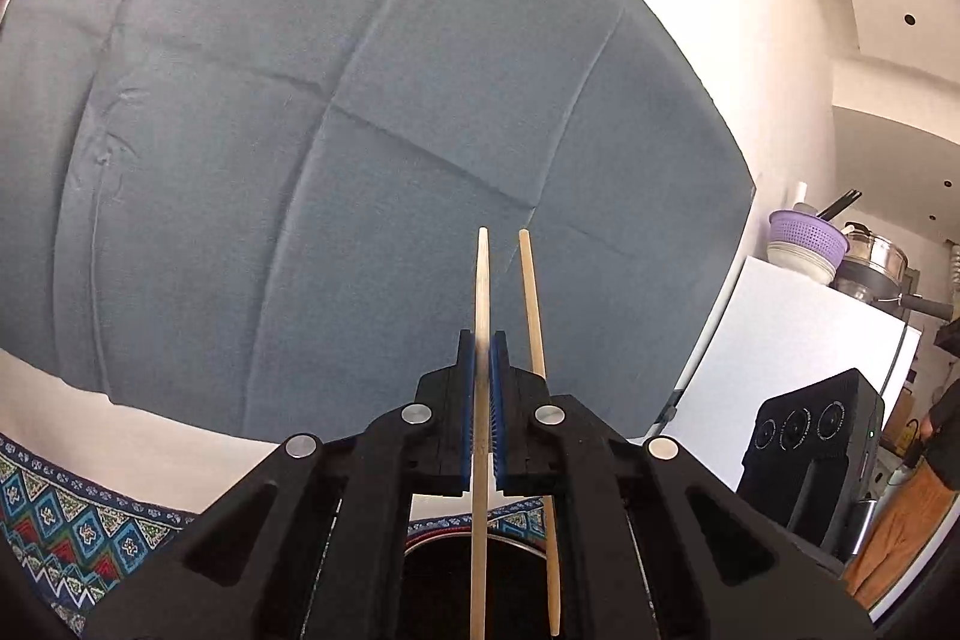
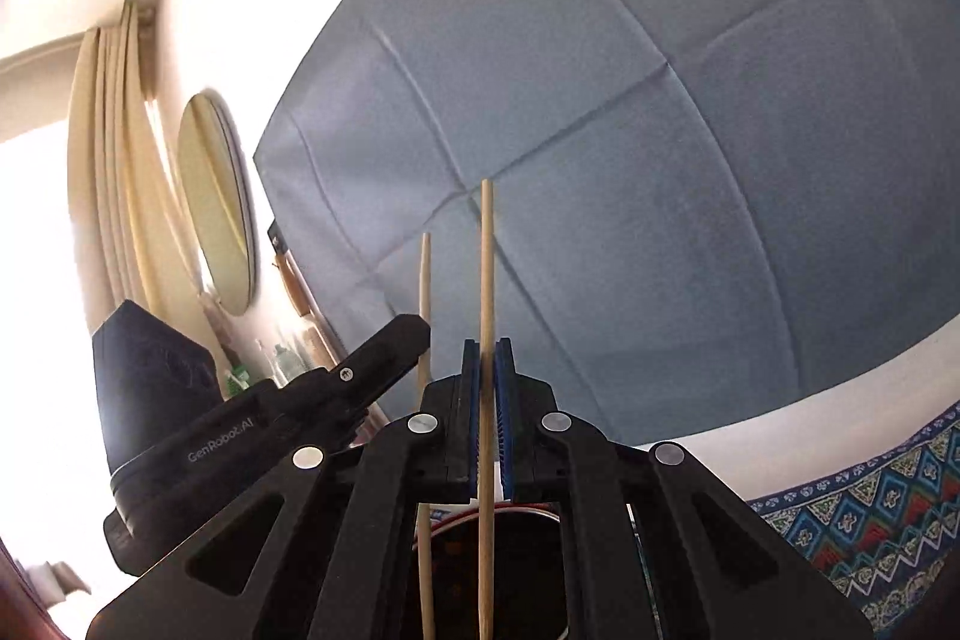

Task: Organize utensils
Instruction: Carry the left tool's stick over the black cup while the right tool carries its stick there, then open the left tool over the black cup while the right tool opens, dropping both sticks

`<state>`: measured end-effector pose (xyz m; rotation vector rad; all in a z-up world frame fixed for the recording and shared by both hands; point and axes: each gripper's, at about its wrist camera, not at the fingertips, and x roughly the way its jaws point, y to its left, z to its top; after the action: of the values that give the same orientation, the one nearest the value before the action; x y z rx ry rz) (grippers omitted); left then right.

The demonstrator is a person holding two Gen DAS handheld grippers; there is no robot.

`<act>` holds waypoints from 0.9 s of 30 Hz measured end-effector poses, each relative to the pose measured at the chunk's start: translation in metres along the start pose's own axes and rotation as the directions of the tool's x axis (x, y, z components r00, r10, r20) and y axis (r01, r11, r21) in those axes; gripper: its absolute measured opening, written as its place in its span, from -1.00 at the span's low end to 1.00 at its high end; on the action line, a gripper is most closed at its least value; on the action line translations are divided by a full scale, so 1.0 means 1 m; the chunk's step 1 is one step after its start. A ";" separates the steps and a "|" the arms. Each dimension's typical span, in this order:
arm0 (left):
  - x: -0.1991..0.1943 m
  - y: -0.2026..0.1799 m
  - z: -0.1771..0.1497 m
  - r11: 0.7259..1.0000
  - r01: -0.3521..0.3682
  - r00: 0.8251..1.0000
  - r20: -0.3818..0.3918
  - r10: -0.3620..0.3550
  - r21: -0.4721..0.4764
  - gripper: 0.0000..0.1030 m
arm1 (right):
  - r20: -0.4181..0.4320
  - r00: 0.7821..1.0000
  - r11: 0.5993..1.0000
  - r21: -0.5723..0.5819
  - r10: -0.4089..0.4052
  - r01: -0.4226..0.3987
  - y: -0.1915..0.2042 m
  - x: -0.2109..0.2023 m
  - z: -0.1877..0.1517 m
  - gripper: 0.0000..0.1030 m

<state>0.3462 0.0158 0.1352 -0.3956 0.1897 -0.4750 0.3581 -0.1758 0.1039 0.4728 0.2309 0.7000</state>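
Observation:
My left gripper (image 1: 482,340) is shut on a pale wooden chopstick (image 1: 482,280) that stands upright between its blue pads. A second chopstick (image 1: 531,304) stands just to its right, behind the right finger. In the right wrist view, my right gripper (image 2: 486,346) is shut on that second chopstick (image 2: 486,268), also upright. The left gripper (image 2: 384,358) shows there at the left, with its chopstick (image 2: 425,292) rising beside it. Both chopsticks run down over a dark round container (image 1: 474,574) with a red rim (image 2: 522,511) below the grippers.
A grey-blue cloth panel (image 1: 360,130) fills the background wall. A patterned tablecloth (image 1: 66,526) lies below. A white fridge (image 1: 798,370) with a purple basket (image 1: 804,235) and pots stands at the right. A mirror (image 2: 219,202) and curtains (image 2: 114,172) are at the left.

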 end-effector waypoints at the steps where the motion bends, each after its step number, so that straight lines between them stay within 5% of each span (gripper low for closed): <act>1: 0.001 0.002 -0.003 1.000 -0.005 1.000 -0.004 0.005 -0.004 -0.90 | -0.009 1.000 1.000 -0.007 -0.015 0.015 -0.002 0.000 -0.003 -0.91; 18: -0.044 -0.012 -0.032 0.989 -0.087 0.987 -0.127 0.102 0.121 -0.87 | -0.096 0.990 0.989 -0.110 -0.107 0.096 0.013 -0.039 -0.032 -0.84; 25: -0.081 -0.020 -0.025 0.980 -0.139 0.979 -0.126 0.158 0.145 -0.26 | -0.108 0.980 0.983 -0.100 -0.165 0.154 0.025 -0.061 -0.027 -0.74; 27: -0.092 -0.022 -0.022 0.978 -0.149 0.979 -0.119 0.168 0.148 -0.07 | -0.108 0.976 0.979 -0.094 -0.191 0.181 0.028 -0.069 -0.024 -0.38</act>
<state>0.2507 0.0343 0.1323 -0.2116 0.3119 -0.3540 0.2822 -0.1952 0.0996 0.3253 0.3495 0.5519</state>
